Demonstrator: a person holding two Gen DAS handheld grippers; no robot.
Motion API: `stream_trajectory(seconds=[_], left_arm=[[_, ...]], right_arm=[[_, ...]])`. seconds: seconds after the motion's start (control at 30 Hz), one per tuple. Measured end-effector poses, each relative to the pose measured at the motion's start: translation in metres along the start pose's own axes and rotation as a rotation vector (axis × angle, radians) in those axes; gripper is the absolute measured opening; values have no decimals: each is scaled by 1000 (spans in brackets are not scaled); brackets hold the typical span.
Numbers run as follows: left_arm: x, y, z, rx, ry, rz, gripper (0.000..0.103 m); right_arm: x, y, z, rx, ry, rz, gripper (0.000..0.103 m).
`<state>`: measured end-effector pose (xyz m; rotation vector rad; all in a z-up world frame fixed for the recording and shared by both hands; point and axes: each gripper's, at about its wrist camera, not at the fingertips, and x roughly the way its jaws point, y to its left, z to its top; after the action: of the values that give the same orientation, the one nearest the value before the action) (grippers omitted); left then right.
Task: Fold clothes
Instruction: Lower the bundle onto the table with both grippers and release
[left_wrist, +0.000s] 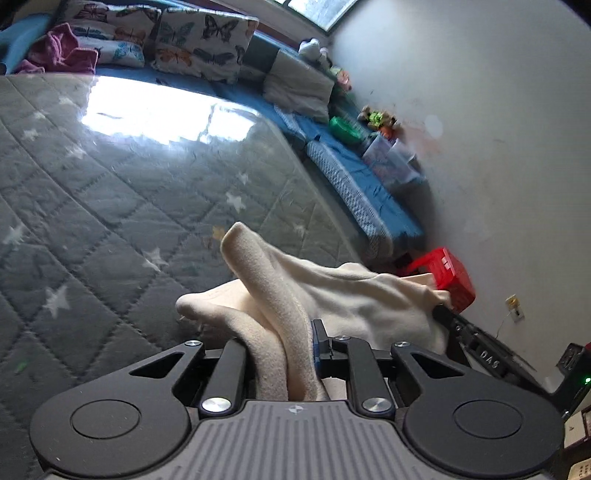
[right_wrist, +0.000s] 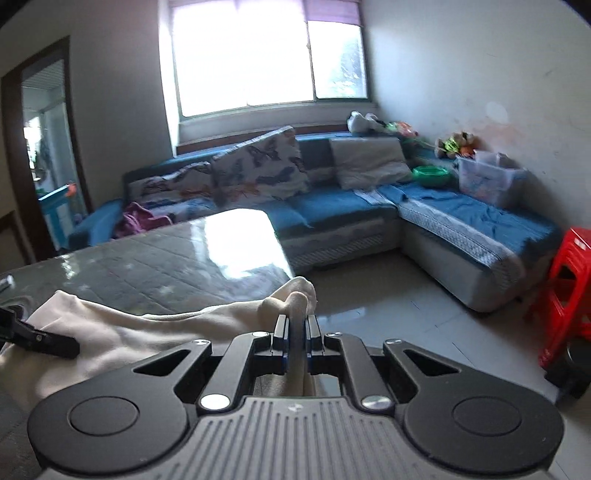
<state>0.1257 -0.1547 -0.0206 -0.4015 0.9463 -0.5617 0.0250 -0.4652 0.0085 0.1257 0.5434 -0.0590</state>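
Both tongs are clenched on a cream garment (left_wrist: 332, 291), held stretched above the quilted grey table (left_wrist: 110, 206): the left gripper (left_wrist: 284, 343) bites a thick bunched fold, the right gripper (right_wrist: 295, 328) pinches a thin edge. That thin edge could slip free if the cloth is pulled taut, and the left's bulky bunch could set a crooked crease. The garment's lower part, its shape and both hands stay out of view.
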Motion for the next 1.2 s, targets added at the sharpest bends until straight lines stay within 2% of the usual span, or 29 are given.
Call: stream_trajectory(seconds=[0.13,0.2,0.27,0.33,0.5,0.67,0.8,1.03,1.2], left_arm=[[13,5,-5,8,37,43,23],[10,7,-5,14,35,75,42],[2,10,-2,35,12,111,47],[-6,12,2,51,-16,142,47],[-14,5,15,67,-79,141,45],[3,-7,16,120,-53,110,45],[24,-2,16,114,-21,138,44],[19,-1,13,113,-31,134,45],[3,-15,-4,146,-27,89,46]], right_arm=[[18,-11,-13,3,60,-22,8],[27,-14,-18,4,90,-45,8],[30,-17,-18,3,84,-73,8],[28,-17,-15,5,67,-83,8],[33,-11,-10,20,70,7,8],[54,1,-12,7,109,28,8],[65,2,-15,7,130,21,9],[38,9,-13,-44,105,44,11],[7,23,-28,-91,89,73,16]])
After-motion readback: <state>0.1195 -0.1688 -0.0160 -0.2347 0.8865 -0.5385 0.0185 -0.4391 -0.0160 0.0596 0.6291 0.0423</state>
